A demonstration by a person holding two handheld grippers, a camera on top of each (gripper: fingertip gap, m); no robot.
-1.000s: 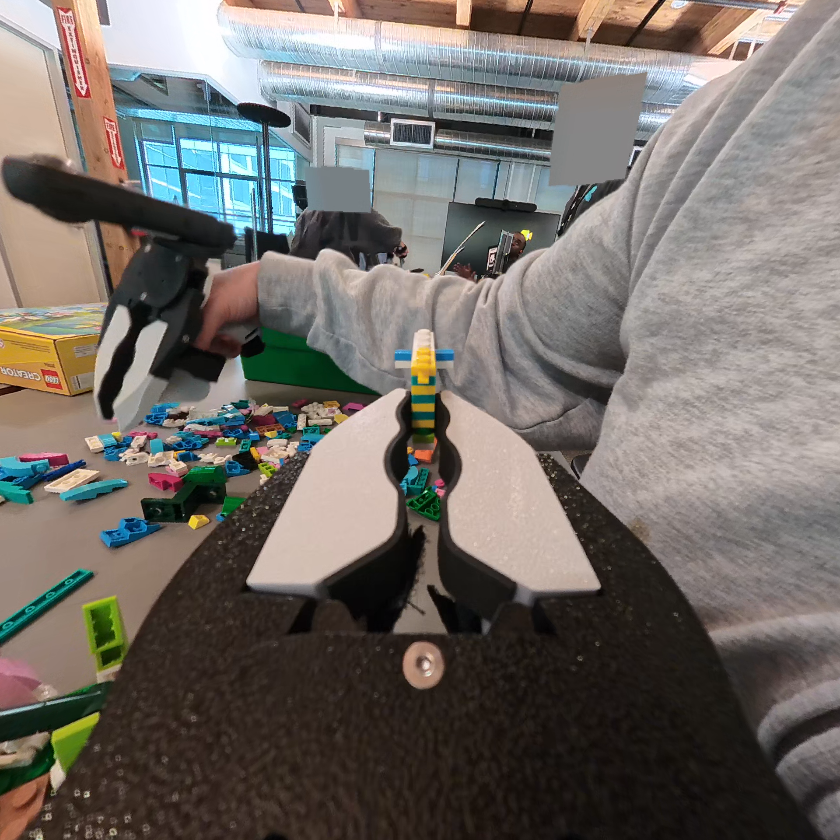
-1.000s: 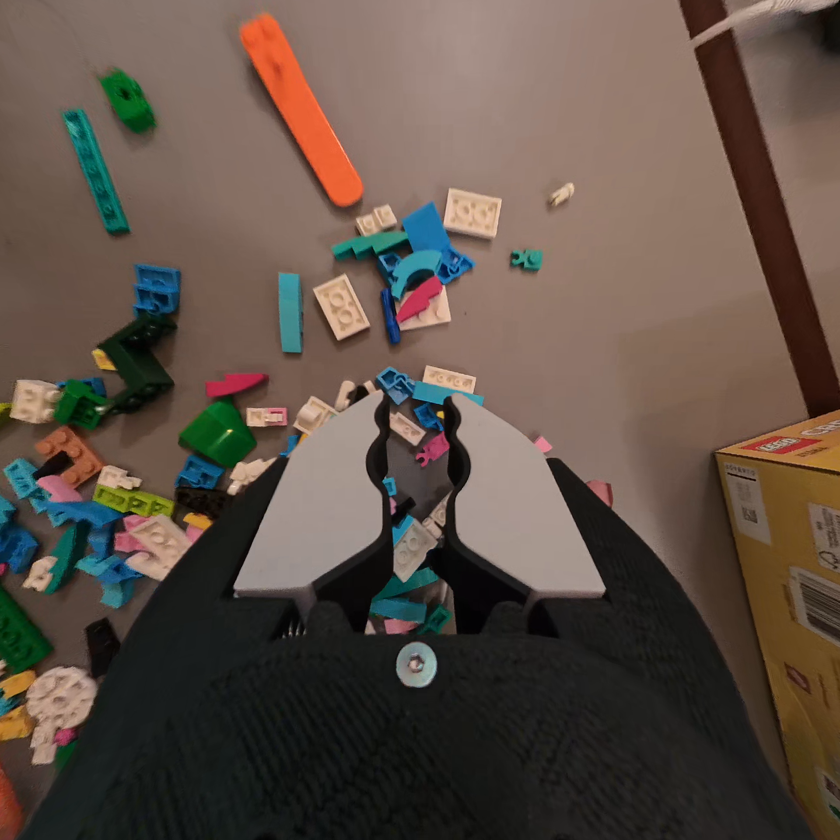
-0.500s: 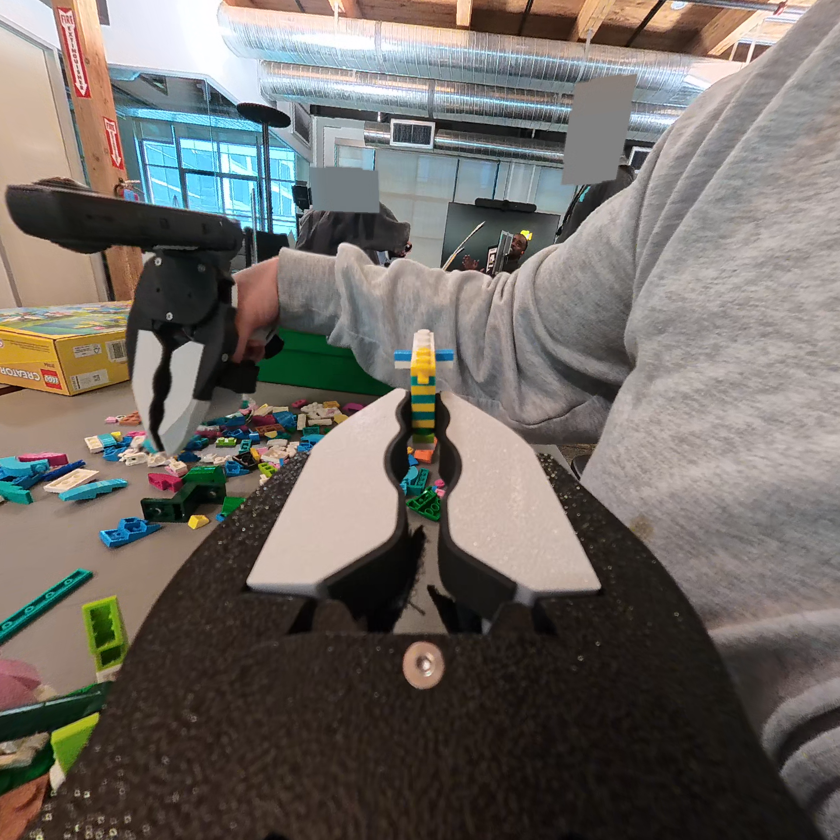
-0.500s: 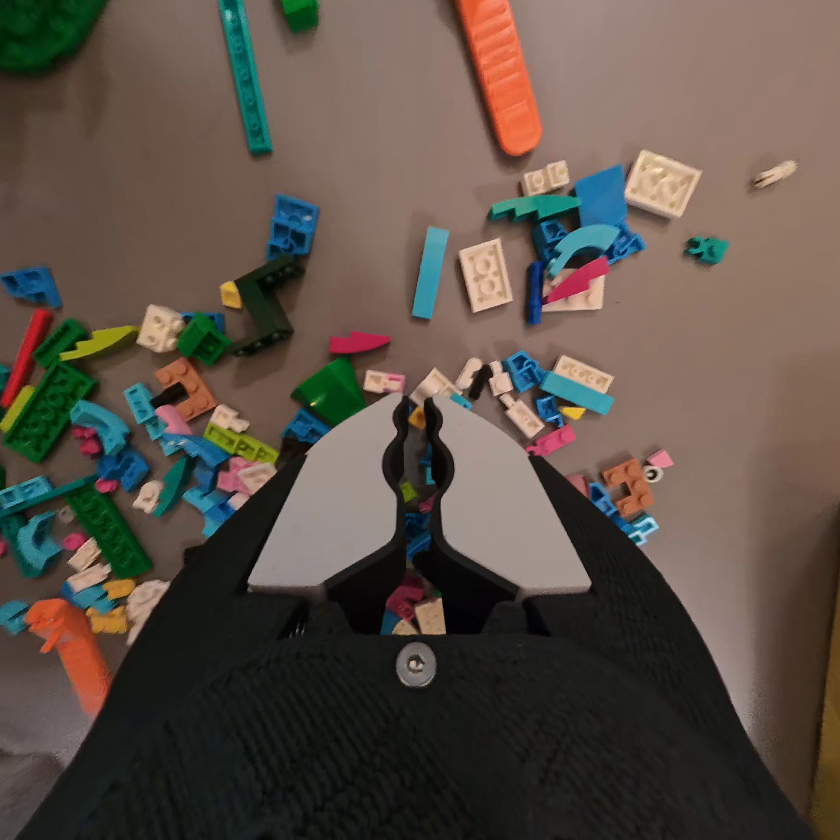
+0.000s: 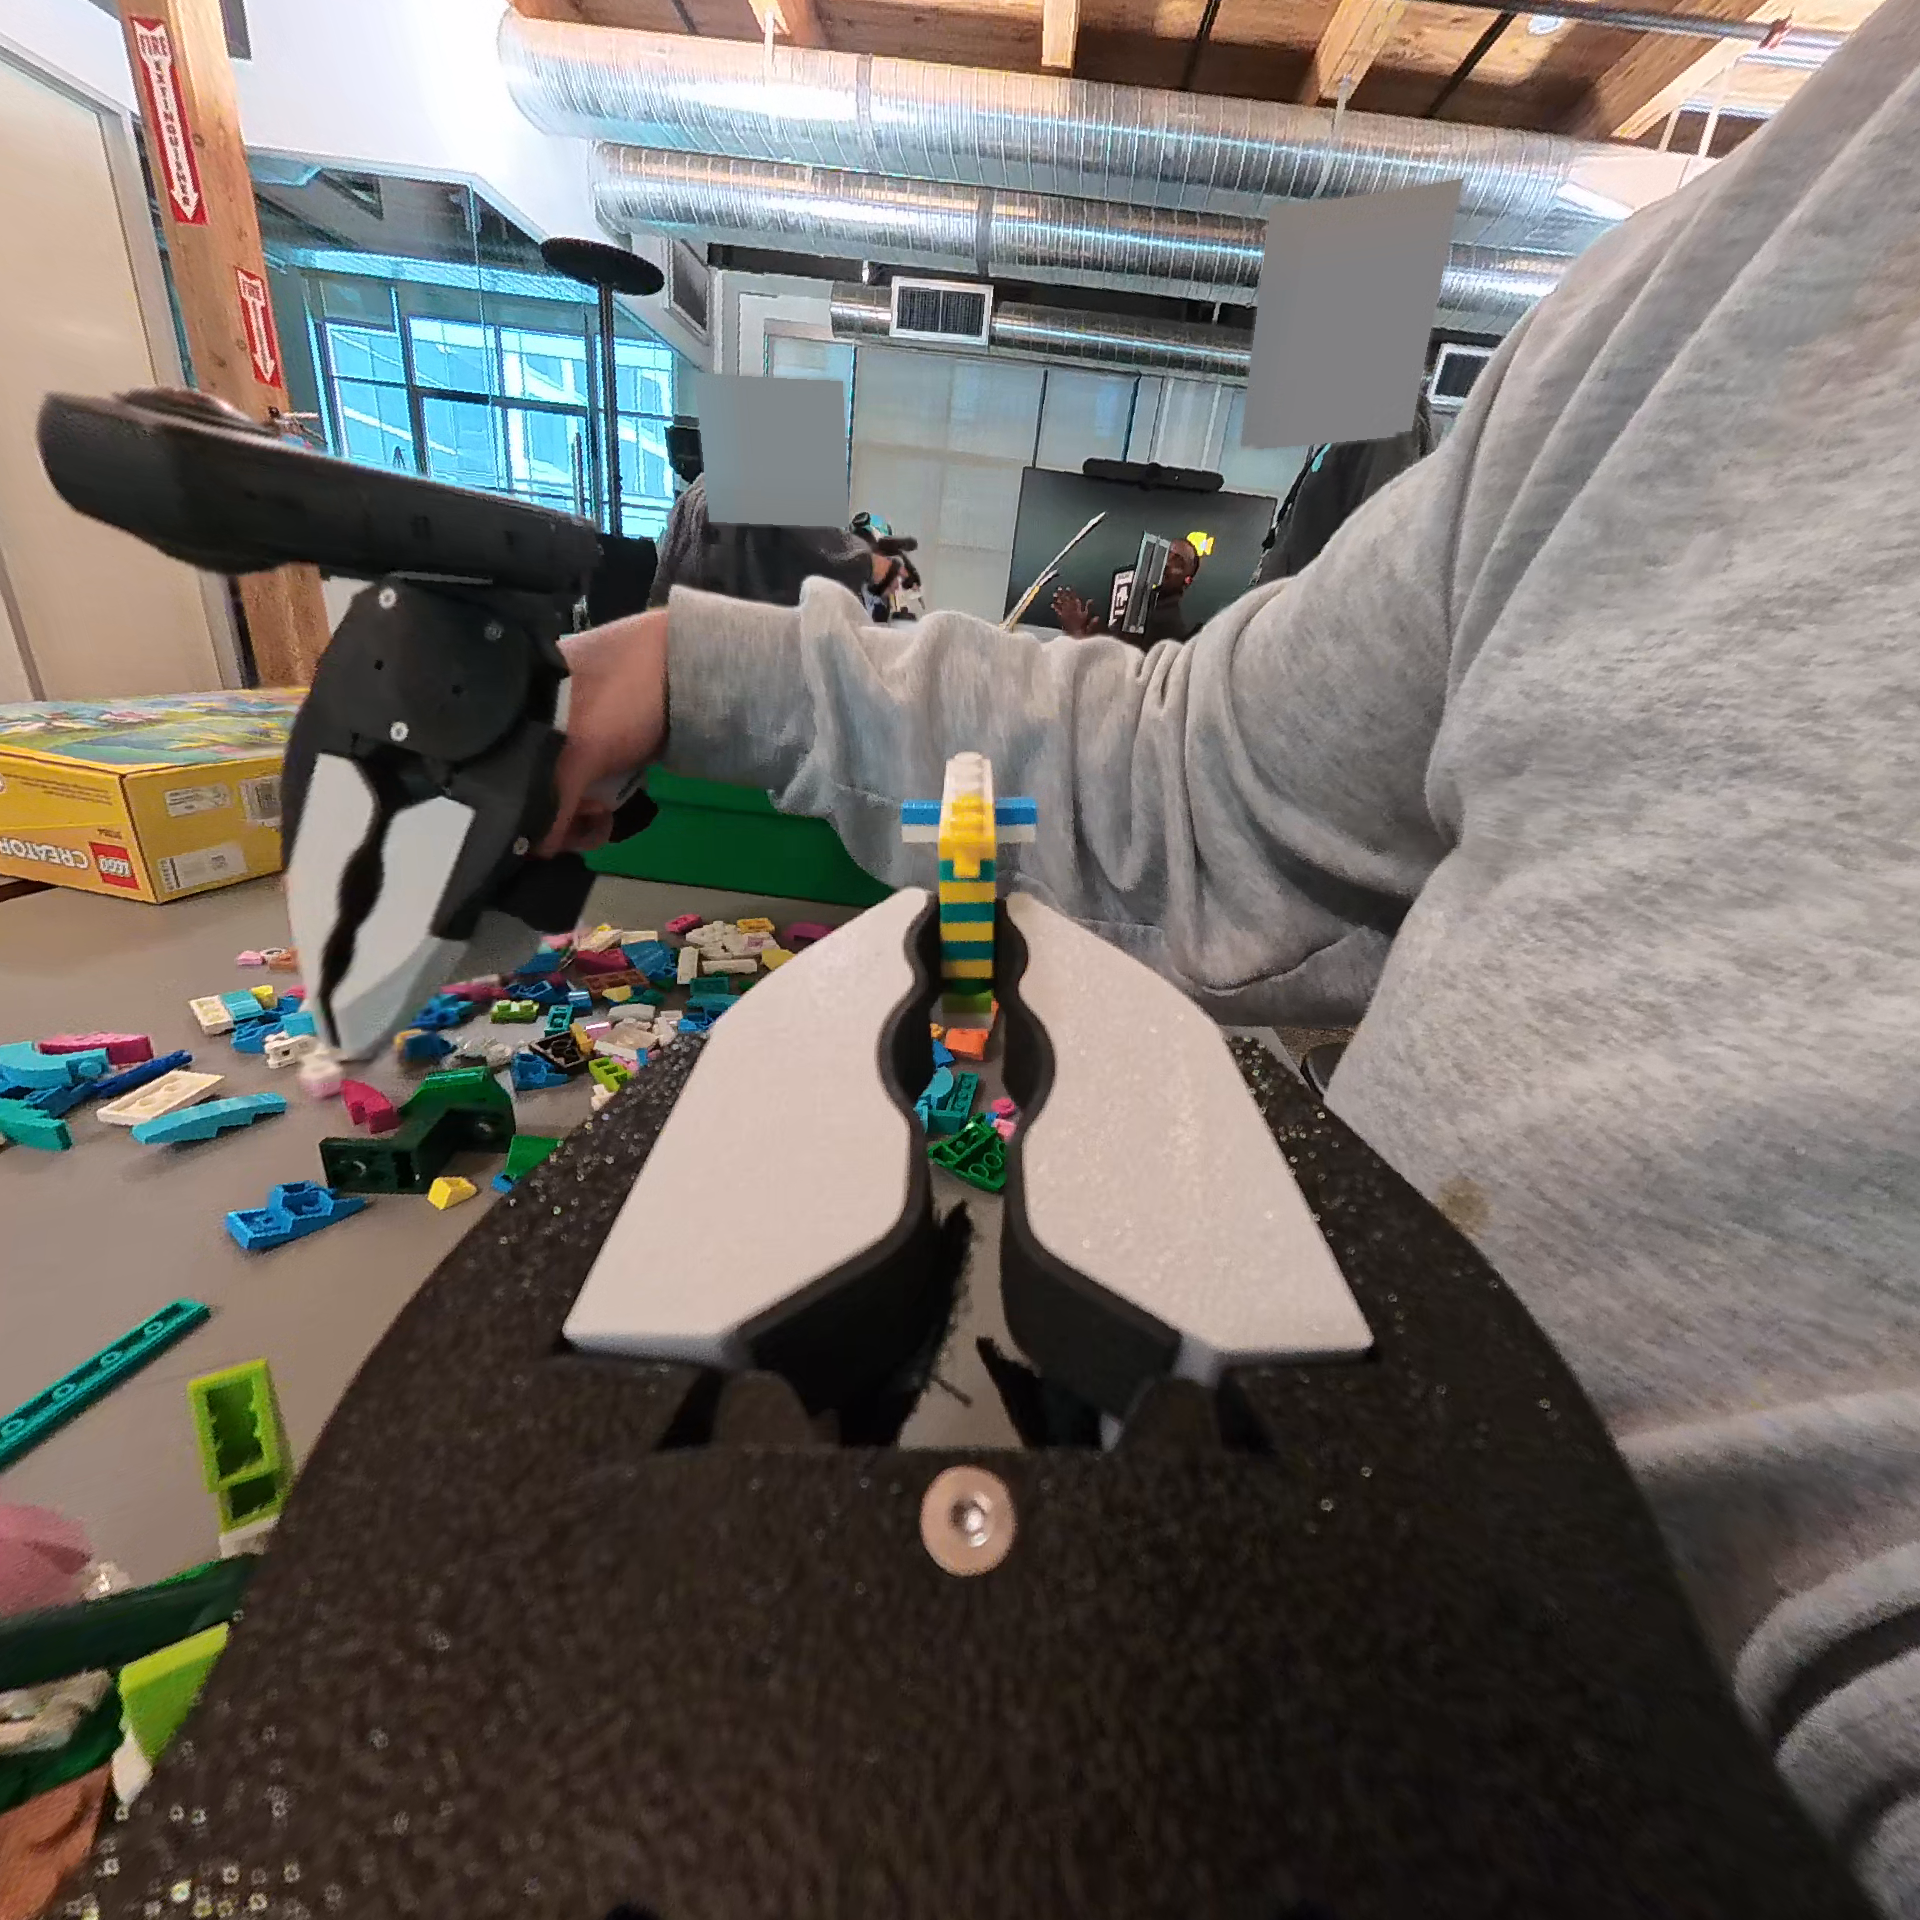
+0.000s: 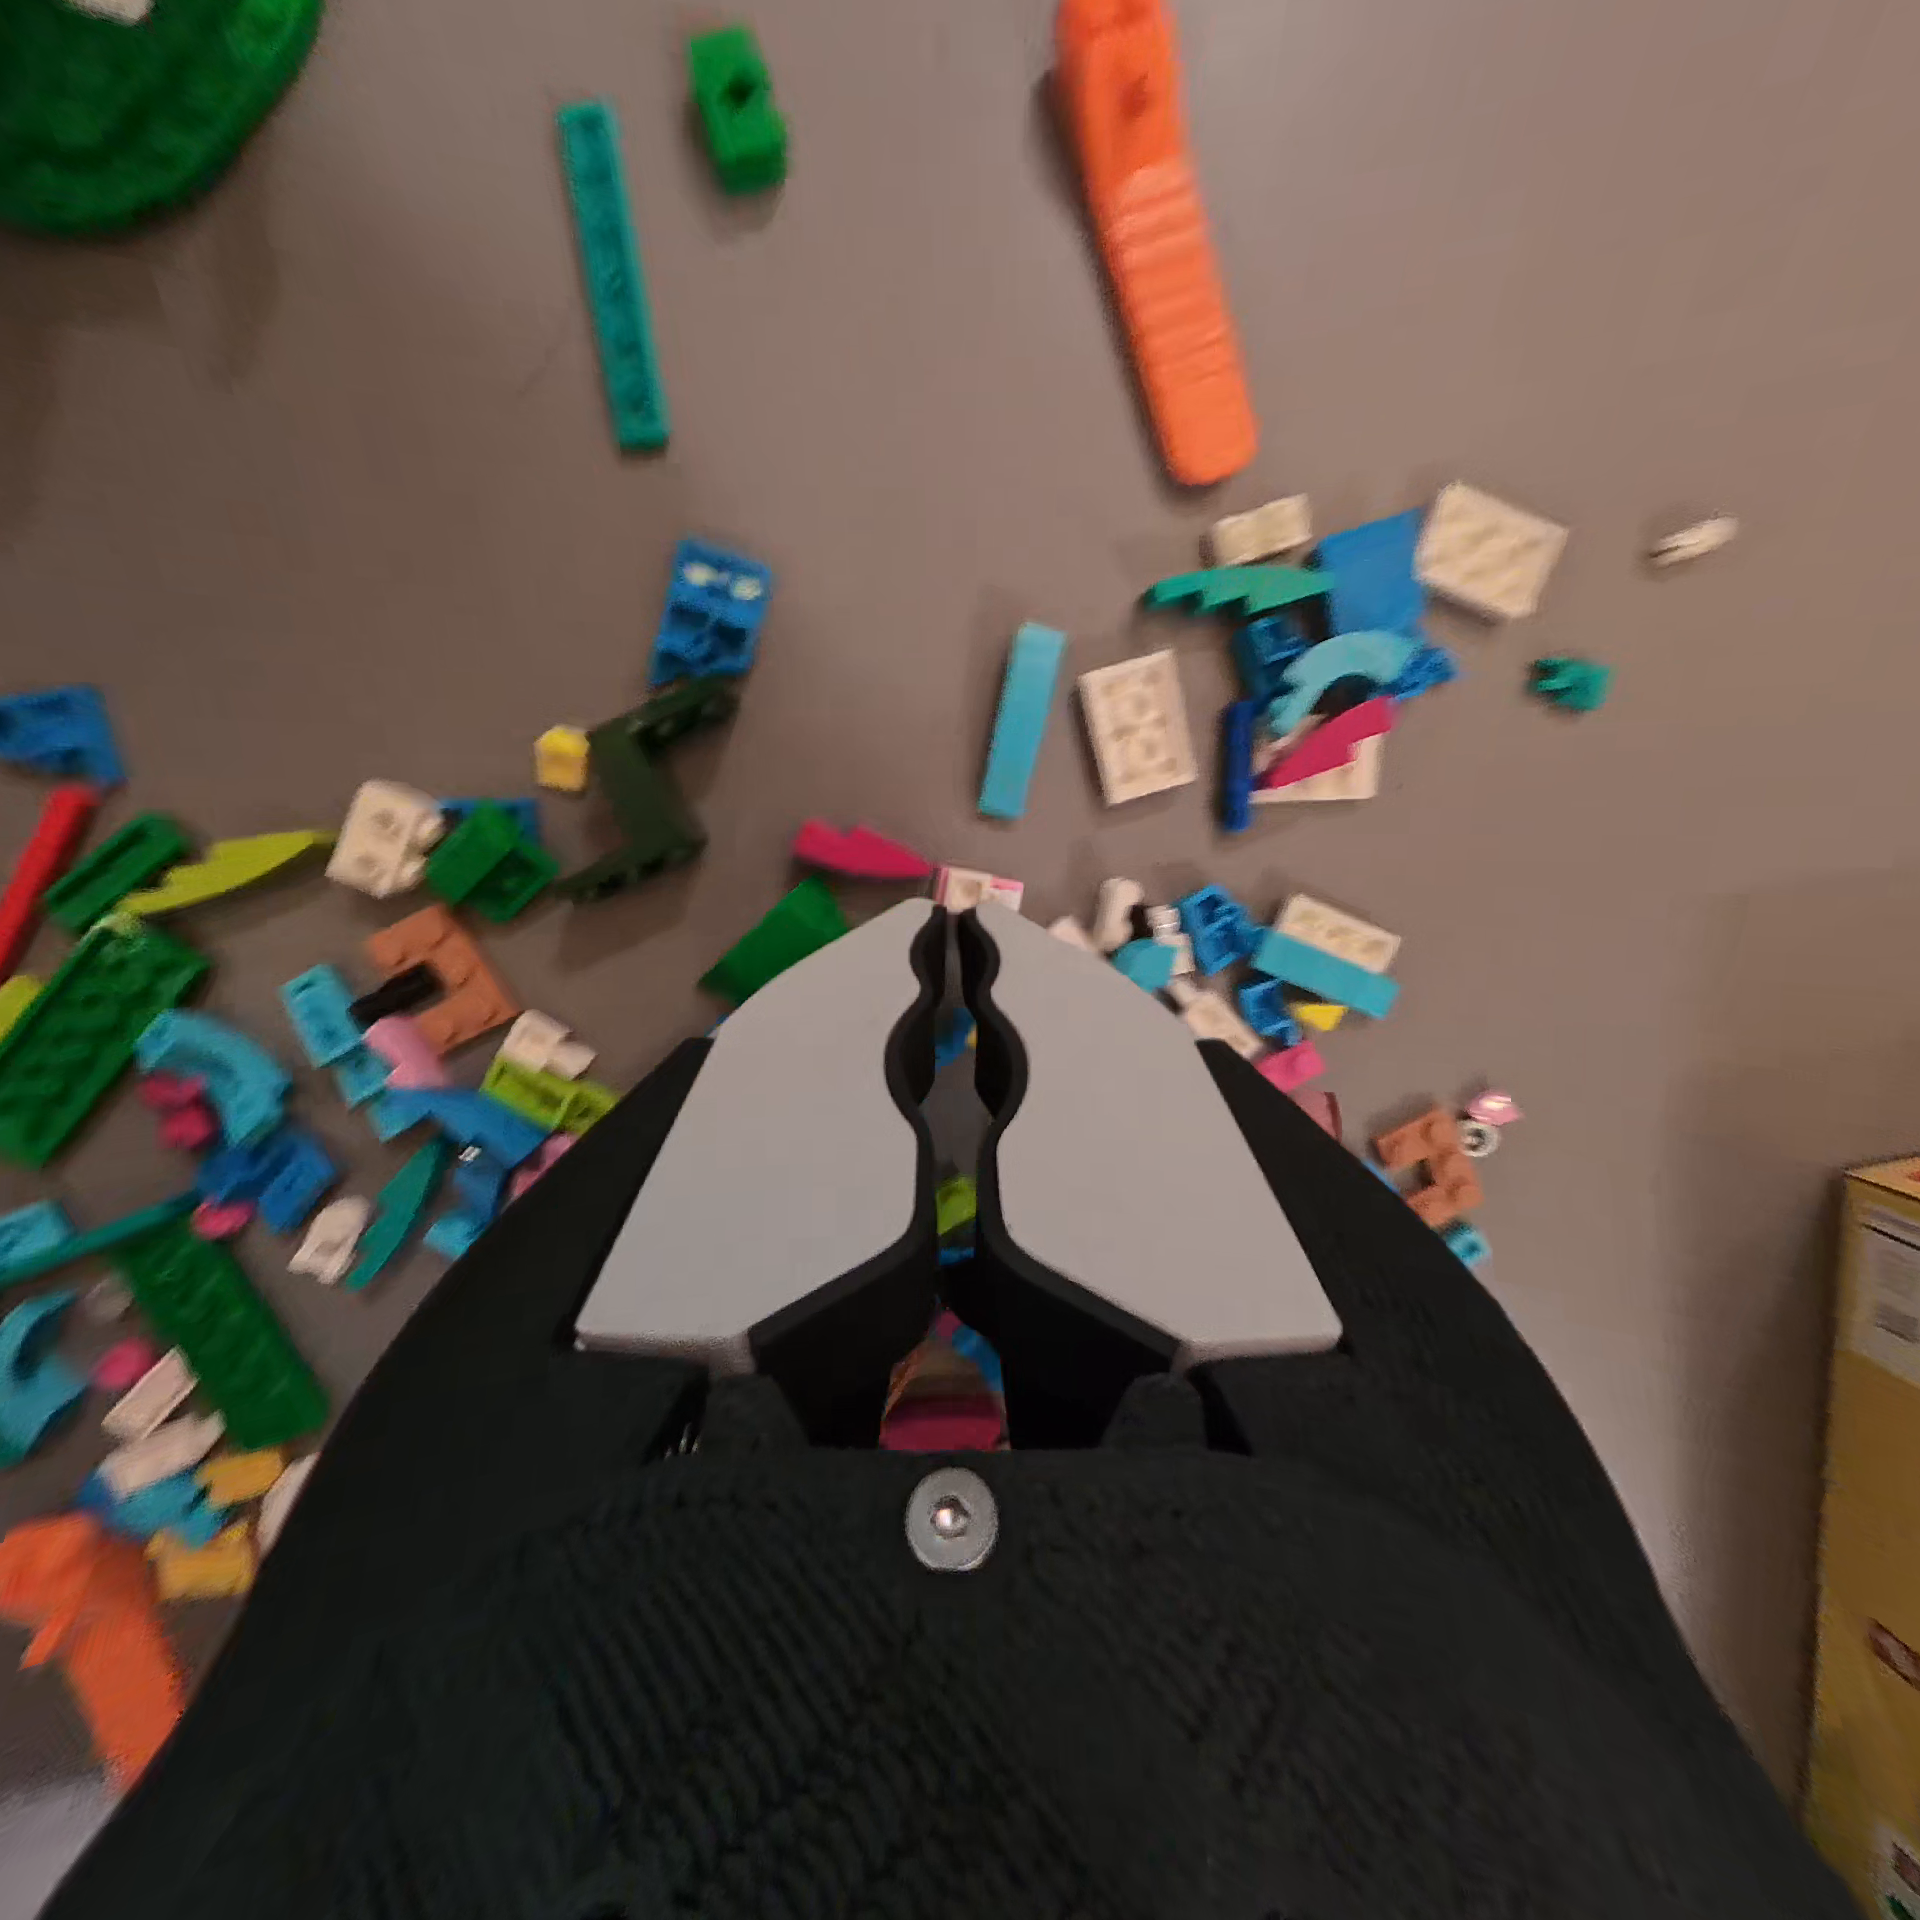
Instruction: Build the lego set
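The left gripper [image 5: 966, 940] clamps a slim studded brick tower [image 5: 966, 894], striped yellow and teal, with a blue-and-white crossbar above the fingertips. The right gripper [image 6: 954, 916] is pinched nearly closed, with nothing visibly held; its tips are just short of a small pink-and-white plate [image 6: 977, 888], beyond which glossy loose bricks [image 6: 1288, 665] litter the matte grey table [image 6: 1558, 260].

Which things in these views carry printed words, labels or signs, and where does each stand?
Yellow box, far side of the table: logo, words, barcode labels; not transcribed.
Two red signs on the wooden post: white lettering; not transcribed.
Loose bricks: no writing legible.
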